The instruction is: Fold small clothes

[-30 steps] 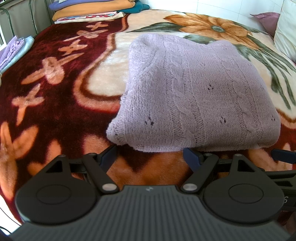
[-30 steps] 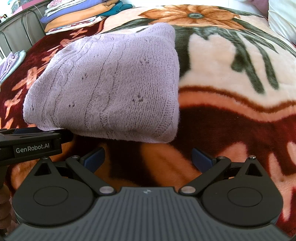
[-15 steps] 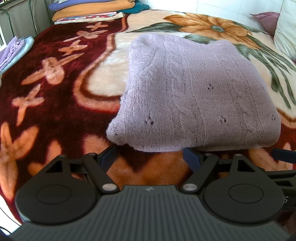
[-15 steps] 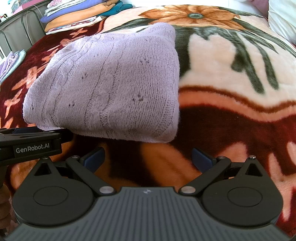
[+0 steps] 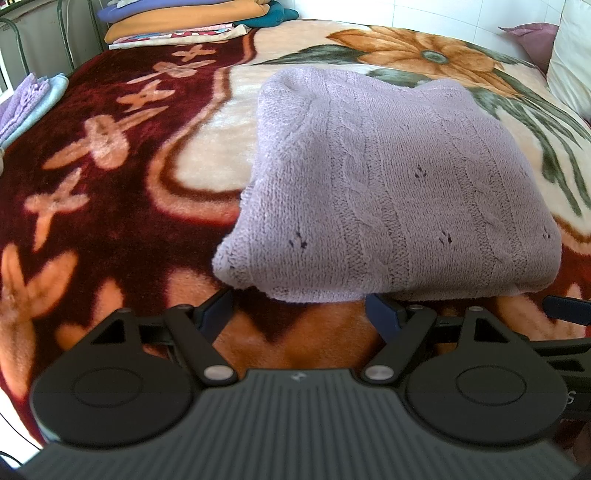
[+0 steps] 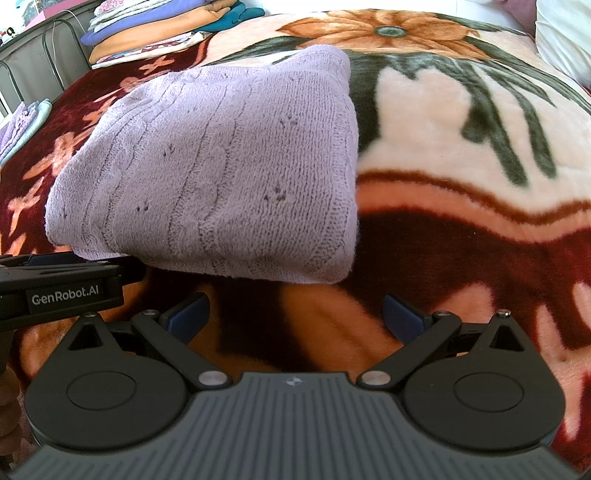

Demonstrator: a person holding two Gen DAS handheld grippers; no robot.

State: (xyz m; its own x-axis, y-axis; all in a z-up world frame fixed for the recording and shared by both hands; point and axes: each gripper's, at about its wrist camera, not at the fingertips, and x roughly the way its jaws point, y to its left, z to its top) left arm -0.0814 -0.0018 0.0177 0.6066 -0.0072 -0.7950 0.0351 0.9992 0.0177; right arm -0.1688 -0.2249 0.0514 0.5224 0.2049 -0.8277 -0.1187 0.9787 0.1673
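A folded lilac knitted sweater (image 5: pixel 388 192) lies on the flowered blanket (image 5: pixel 110 184); it also shows in the right wrist view (image 6: pixel 221 173). My left gripper (image 5: pixel 299 314) is open and empty, its blue fingertips (image 5: pixel 218 314) just in front of the sweater's near edge. My right gripper (image 6: pixel 295 314) is open and empty, a little short of the sweater's near right corner. The left gripper's body (image 6: pixel 62 291) shows at the left of the right wrist view.
A stack of folded clothes (image 5: pixel 184 18) sits at the far left of the bed. A small lilac and blue folded pile (image 5: pixel 26 103) lies at the left edge. Pillows (image 5: pixel 569 55) stand at the far right. A metal bed rail (image 6: pixel 37 66) runs behind.
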